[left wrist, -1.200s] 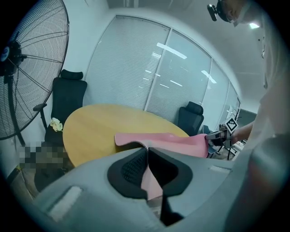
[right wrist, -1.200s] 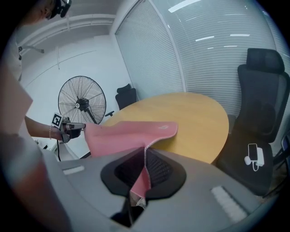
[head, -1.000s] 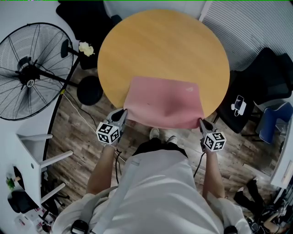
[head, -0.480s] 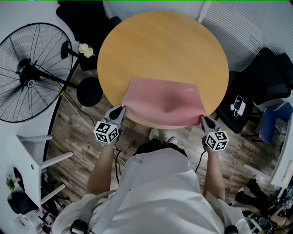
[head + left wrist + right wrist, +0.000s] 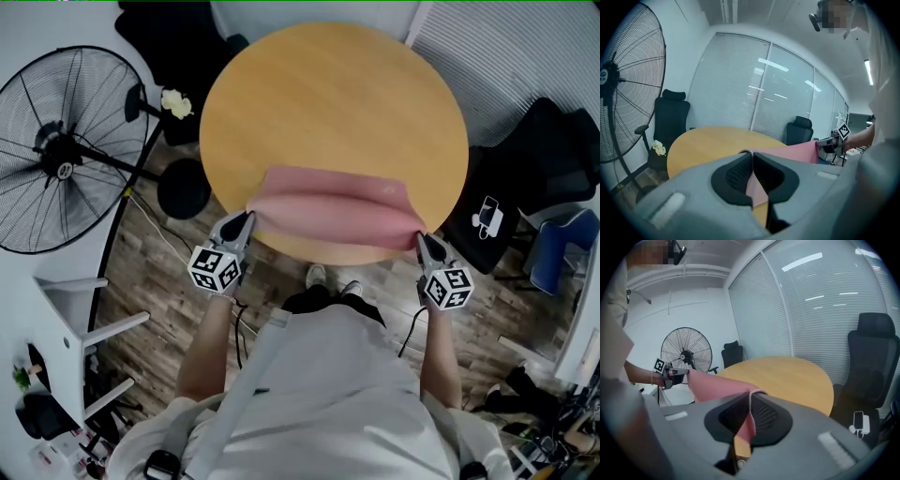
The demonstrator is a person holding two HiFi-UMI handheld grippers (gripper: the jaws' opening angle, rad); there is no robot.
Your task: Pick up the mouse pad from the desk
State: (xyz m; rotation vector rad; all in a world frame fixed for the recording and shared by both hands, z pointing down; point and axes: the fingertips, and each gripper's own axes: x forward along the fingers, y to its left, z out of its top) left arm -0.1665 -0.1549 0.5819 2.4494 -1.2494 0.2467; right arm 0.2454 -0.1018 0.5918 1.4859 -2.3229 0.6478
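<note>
The pink mouse pad (image 5: 333, 214) hangs over the near edge of the round wooden desk (image 5: 333, 103), its near edge lifted and sagging in the middle while its far edge still lies on the wood. My left gripper (image 5: 249, 217) is shut on the pad's near left corner. My right gripper (image 5: 418, 240) is shut on the near right corner. In the left gripper view the pink pad (image 5: 787, 151) runs from between the pads (image 5: 738, 172) across to the other gripper. In the right gripper view the pad (image 5: 715, 386) stretches away to the left from the shut jaws.
A large standing fan (image 5: 58, 147) is at the left, its round base (image 5: 184, 186) near the desk. Black office chairs (image 5: 539, 159) stand at the right, one with a phone (image 5: 488, 216) on it. A white shelf (image 5: 75, 309) is at lower left.
Both grippers have risen with the pad's near corners. The pad's near edge has lifted off the desk and folded up toward its far edge.
</note>
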